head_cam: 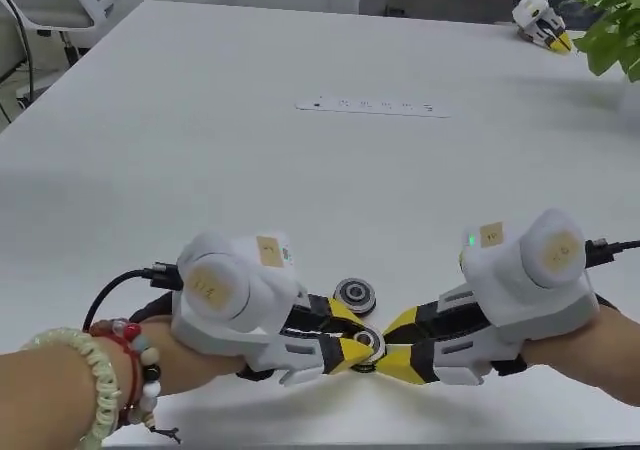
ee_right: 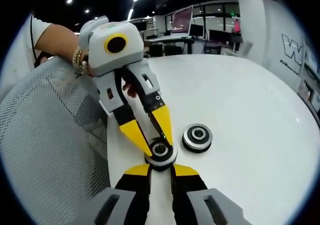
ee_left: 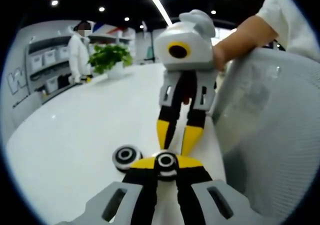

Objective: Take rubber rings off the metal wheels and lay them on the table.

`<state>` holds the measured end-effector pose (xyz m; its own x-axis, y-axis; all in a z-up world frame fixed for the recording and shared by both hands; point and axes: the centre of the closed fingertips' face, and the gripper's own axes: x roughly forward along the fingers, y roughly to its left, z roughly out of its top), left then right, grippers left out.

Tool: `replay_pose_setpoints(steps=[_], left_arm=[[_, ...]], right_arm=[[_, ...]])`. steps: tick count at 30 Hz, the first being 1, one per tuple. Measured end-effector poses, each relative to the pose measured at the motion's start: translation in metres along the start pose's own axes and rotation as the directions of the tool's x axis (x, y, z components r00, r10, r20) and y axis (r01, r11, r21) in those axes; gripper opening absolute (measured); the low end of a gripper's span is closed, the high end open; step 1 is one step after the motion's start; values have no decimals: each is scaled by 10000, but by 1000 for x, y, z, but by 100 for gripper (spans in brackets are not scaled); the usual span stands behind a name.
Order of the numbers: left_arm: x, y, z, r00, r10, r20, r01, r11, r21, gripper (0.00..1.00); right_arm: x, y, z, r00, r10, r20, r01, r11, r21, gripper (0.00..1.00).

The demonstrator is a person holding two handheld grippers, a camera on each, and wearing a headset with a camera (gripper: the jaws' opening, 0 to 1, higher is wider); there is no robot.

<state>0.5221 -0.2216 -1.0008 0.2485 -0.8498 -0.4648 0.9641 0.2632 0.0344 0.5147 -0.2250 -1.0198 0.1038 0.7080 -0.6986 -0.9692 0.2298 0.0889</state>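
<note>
A small metal wheel [head_cam: 366, 341] with a black rubber ring is held just above the white table [head_cam: 200, 150] near its front edge. My left gripper [head_cam: 356, 348] is shut on it, one yellow tip on each side of the wheel [ee_left: 166, 163]. My right gripper [head_cam: 386, 351] meets it head-on from the right. Its tips [ee_left: 176, 139] sit close together at the wheel's rim [ee_right: 161, 153], apparently pinching the ring. My own right gripper [ee_right: 161, 171] rises just under the wheel, and the left gripper [ee_right: 157, 139] reaches in from above. A second wheel [head_cam: 355, 294] [ee_left: 126, 156] [ee_right: 197, 136] lies flat on the table just behind.
A white power strip [head_cam: 372, 106] lies at mid-table. A green plant [head_cam: 615, 20] and another person's white sleeve with a yellow-tipped tool [head_cam: 540, 20] are at the far right corner. A mesh chair back [ee_left: 265, 135] [ee_right: 50, 135] stands close behind the table's front edge.
</note>
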Motion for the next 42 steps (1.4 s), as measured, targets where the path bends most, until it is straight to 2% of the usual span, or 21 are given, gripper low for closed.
replay_pose_setpoints(steps=[1, 2, 3, 4, 7, 11, 13, 16, 25, 27, 29, 30, 31, 32, 35, 38, 40, 41, 42], left_arm=[[0, 0, 0, 10000, 3, -1, -3, 10000, 0, 13], [0, 0, 0, 10000, -6, 1, 6, 10000, -3, 13], [0, 0, 0, 10000, 2, 0, -2, 10000, -4, 13], [0, 0, 0, 10000, 6, -5, -6, 10000, -11, 13], [0, 0, 0, 10000, 5, 5, -5, 10000, -12, 13], [0, 0, 0, 10000, 27, 9, -27, 10000, -26, 13], [0, 0, 0, 10000, 38, 6, -38, 10000, -21, 13], [0, 0, 0, 10000, 60, 19, -60, 10000, -26, 13], [1, -1, 1, 10000, -25, 14, 24, 9998, 211, 14], [1, -1, 1, 10000, -56, 50, 55, 9999, 115, 14], [1, -2, 1, 9999, -77, 70, 76, 9999, 137, 14], [1, -2, 1, 9999, -83, 70, 82, 9998, 157, 14], [1, -2, 1, 9999, -95, 65, 94, 9998, 178, 14], [1, -2, 1, 9999, -108, 58, 107, 9997, 214, 14], [1, -3, 1, 9999, -147, 34, 146, 9995, 278, 14], [1, -5, 1, 9997, -252, 56, 250, 9993, 280, 14], [1, -5, 1, 9996, -274, 66, 272, 9991, 311, 14], [1, -5, 0, 9996, -274, 53, 272, 9991, 321, 14], [1, -5, 0, 9996, -270, 53, 268, 9991, 322, 14]], right_arm=[[-1, -1, -2, 10000, -19, -73, 18, 9999, -108, 8], [-2, -7, -5, 9990, -349, -287, 338, 9988, -360, 1], [-1, -2, -1, 10000, -89, -31, 88, 9994, -338, 1], [-1, -3, -2, 9998, -135, -109, 135, 9999, -82, 1], [-1, -3, -2, 9997, -178, -176, 173, 9995, -266, 1], [-1, -6, -2, 9988, -362, -343, 357, 9993, -144, 0], [-3, -8, -3, 9980, -495, -398, 531, 9942, 940, 0], [-5, -11, -4, 9984, -477, -307, 522, 9846, 1669, 0], [-9, -13, -2, 9992, -392, -15, 383, 9669, 2521, 0], [-10, -13, -2, 9994, -326, 91, 287, 9582, 2846, 0], [-10, -13, -1, 9991, -210, 367, 74, 9410, 3382, 0], [-10, -12, -1, 9981, -107, 609, -142, 9187, 3946, 0], [-10, -12, -1, 9977, -85, 669, -199, 9110, 4118, 0], [-11, -12, -1, 9964, 11, 852, -396, 8910, 4522, 0], [-11, -7, 0, 9931, 242, 1143, -798, 8551, 5123, 0], [-11, 1, 1, 9857, 696, 1536, -1506, 7735, 6156, 0], [-13, 0, 2, 9844, 659, 1633, -1518, 7876, 5972, 0], [-14, 0, 4, 9829, 623, 1735, -1554, 7863, 5980, 0], [-15, -1, 7, 9773, 619, 2028, -1771, 7644, 6199, 0]])
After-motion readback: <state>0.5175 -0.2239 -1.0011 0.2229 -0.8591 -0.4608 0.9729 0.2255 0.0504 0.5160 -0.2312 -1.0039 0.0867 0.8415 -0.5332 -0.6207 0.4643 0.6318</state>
